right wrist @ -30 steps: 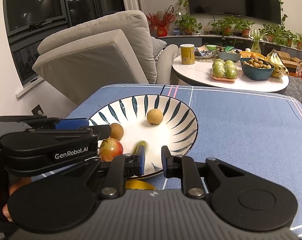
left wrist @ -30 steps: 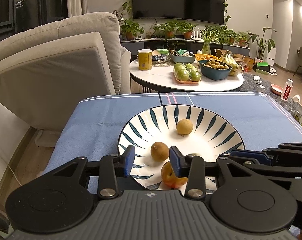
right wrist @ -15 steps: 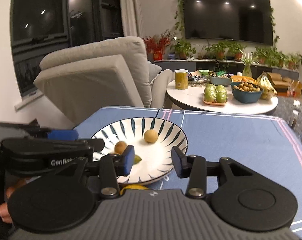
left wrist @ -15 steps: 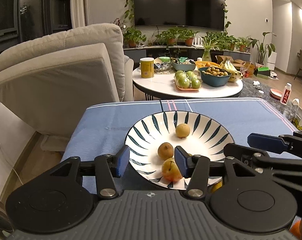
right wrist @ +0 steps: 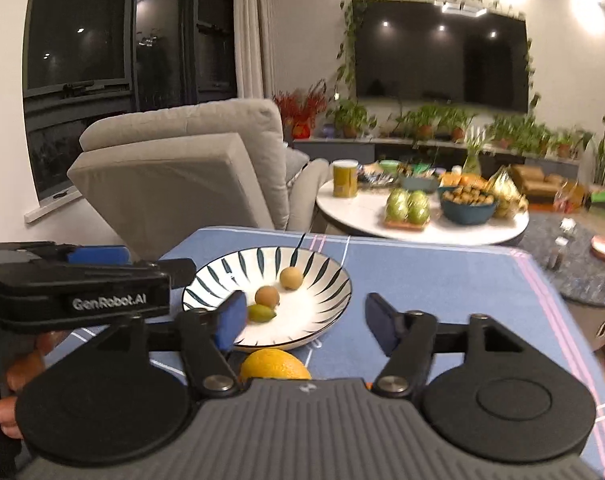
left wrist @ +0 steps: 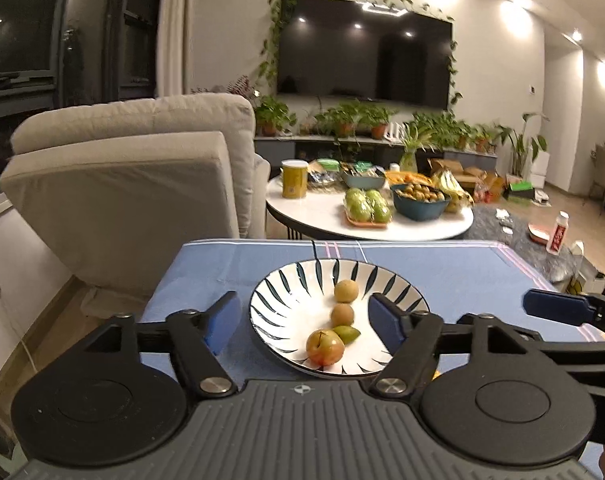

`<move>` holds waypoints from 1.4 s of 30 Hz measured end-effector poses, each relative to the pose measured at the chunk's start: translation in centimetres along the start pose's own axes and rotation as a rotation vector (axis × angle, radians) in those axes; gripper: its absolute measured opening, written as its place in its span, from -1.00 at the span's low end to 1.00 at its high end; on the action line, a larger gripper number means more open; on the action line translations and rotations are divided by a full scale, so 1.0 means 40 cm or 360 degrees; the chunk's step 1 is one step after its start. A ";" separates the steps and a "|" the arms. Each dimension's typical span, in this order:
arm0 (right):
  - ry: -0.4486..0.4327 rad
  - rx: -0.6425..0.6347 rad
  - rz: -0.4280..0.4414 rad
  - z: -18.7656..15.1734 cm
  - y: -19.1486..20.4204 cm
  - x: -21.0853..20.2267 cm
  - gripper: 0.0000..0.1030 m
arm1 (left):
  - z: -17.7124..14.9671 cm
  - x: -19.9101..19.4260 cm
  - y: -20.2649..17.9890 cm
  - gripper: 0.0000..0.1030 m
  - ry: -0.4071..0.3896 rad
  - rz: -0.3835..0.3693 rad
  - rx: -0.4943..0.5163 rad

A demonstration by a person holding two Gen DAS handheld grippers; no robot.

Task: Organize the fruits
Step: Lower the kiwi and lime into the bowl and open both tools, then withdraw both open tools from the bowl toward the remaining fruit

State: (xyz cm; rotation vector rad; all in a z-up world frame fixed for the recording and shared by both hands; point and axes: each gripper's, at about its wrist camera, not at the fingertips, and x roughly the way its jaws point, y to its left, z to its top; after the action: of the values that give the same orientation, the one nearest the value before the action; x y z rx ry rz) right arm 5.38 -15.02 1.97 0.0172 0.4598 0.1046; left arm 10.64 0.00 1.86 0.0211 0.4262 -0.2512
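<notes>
1. My left gripper (left wrist: 304,320) is nearest in its own view: its jaws are opening, with nothing clamped between the blue pads. The plate shows through the gap only because I look past the fingers at it.
2. My right gripper (right wrist: 302,318) stands released too, spread wide and opening a touch more, holding nothing. That suits a moment between picks.
3. Just under the right gripper, at 6 o'clock of the plate, a round orange-yellow citrus fruit (right wrist: 274,365) lies on the blue cloth-covered bench (right wrist: 442,280), outside the plate. I judge it the next thing to gather.
4. The white ceramic plate with dark leaf stripes (left wrist: 290,292) holds the sorted fruit in a rough line. A red-and-yellow apple-like fruit (left wrist: 325,347) sits toward 6 o'clock, and a small green pointed fruit (left wrist: 347,333) touches it.
5. A brown round fruit (left wrist: 342,314) lies near the centre, and a second one (left wrist: 346,291) lies toward 12 o'clock.
6. Further off, at 12 o'clock, a white round side table (left wrist: 314,216) carries other fruit, well apart from my work.
</notes>
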 end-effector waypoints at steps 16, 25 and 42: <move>-0.0018 0.0076 0.0071 -0.038 0.004 -0.078 0.55 | -0.036 -0.103 -0.026 0.52 -0.0033 0.0072 0.0088; 0.0007 0.0050 0.0060 -0.063 0.017 -0.097 0.55 | -0.057 -0.128 -0.017 0.53 0.0029 0.0076 0.0049; 0.0188 -0.0050 0.0156 -0.137 0.064 -0.087 0.55 | -0.143 -0.134 0.020 0.43 0.0196 0.0045 0.0024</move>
State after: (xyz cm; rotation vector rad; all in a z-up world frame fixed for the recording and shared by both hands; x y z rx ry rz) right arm -0.41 -12.89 -1.29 0.0025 0.5753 0.2101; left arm 3.82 2.46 -1.16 0.0576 0.5462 -0.2261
